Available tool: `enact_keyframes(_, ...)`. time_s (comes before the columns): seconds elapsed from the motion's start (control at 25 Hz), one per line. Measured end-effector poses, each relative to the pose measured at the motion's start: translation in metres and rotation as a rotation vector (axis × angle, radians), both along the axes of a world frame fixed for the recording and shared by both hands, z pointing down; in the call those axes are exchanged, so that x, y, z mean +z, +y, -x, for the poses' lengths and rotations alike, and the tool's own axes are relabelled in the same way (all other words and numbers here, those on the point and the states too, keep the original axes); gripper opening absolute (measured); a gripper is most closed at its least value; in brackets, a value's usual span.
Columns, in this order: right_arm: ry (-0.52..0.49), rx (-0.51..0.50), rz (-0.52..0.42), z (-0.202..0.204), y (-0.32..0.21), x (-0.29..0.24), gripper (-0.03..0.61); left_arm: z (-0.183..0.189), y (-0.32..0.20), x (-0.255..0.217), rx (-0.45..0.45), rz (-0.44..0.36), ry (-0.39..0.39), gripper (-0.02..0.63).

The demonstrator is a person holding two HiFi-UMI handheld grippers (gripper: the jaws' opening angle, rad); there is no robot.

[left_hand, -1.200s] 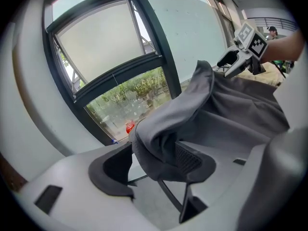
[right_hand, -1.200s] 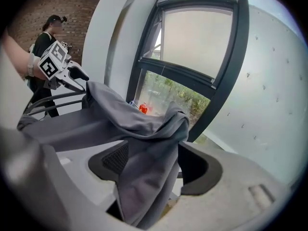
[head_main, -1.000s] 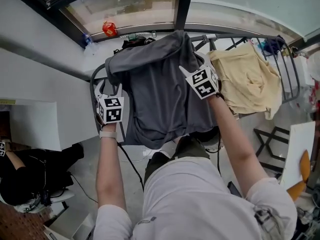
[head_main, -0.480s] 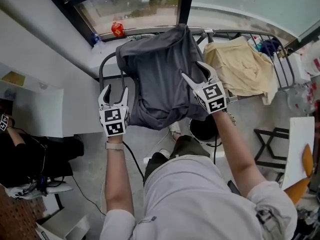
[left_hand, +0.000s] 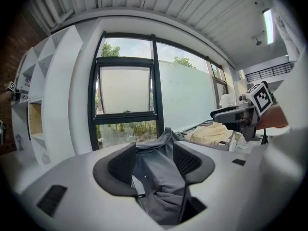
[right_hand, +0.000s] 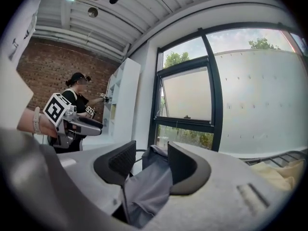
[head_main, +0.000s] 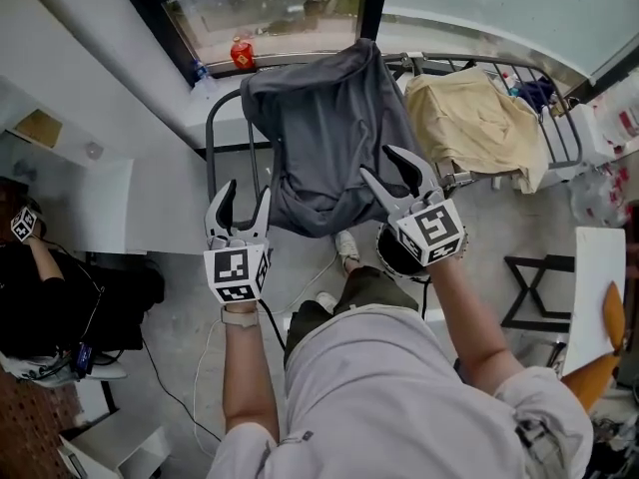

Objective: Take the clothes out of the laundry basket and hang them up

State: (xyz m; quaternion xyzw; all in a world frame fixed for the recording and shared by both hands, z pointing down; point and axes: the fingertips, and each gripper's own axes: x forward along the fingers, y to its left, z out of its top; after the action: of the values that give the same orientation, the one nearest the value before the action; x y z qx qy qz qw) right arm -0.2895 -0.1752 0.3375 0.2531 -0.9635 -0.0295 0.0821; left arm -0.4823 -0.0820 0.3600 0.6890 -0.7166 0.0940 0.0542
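Under a big window (head_main: 265,8) at twelve o'clock, above a bare grey floor (head_main: 185,317). Across the drying rack (head_main: 213,138) from eleven to two: a grey shirt (head_main: 324,118) draped over its top at twelve, a yellow garment (head_main: 469,118) spread just beside it at one. At nine o'clock, the left hand-held gripper (head_main: 245,194), wide, just narrowed a touch, nothing between the jaws, well apart from the shirt. At three o'clock, the right hand-held gripper (head_main: 382,165), fairly wide, just narrowed more markedly, likewise empty, seen against the shirt's lower edge yet apparently not touching it. Judged from this: between pieces, grey shirt hung and let go, next garment not yet in hand. Next move, most likely: turn down toward the dark round container (head_main: 391,254) at four, perhaps the laundry basket though hard to tell, pinch one garment at two points along an edge, lift it free, and carry it to a bare stretch of the rack.
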Motion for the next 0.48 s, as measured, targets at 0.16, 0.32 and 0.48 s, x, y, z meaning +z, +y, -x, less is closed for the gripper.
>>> enact_keyframes(0.16, -0.028, -0.051, -0.03, -0.001, 0.035, -0.008, 0.199, -0.02, 0.026, -0.014, 0.031, -0.06, 0.008, 0.235)
enact_keyframes(0.32, -0.03, -0.11, -0.05, -0.001, 0.064, -0.011, 0.199, -0.034, 0.047, -0.022, 0.047, -0.094, 0.005, 0.235)
enact_keyframes(0.48, -0.025, -0.122, -0.04, -0.004, 0.082, -0.006, 0.199, -0.042, 0.061, -0.021, 0.055, -0.102, 0.002, 0.235)
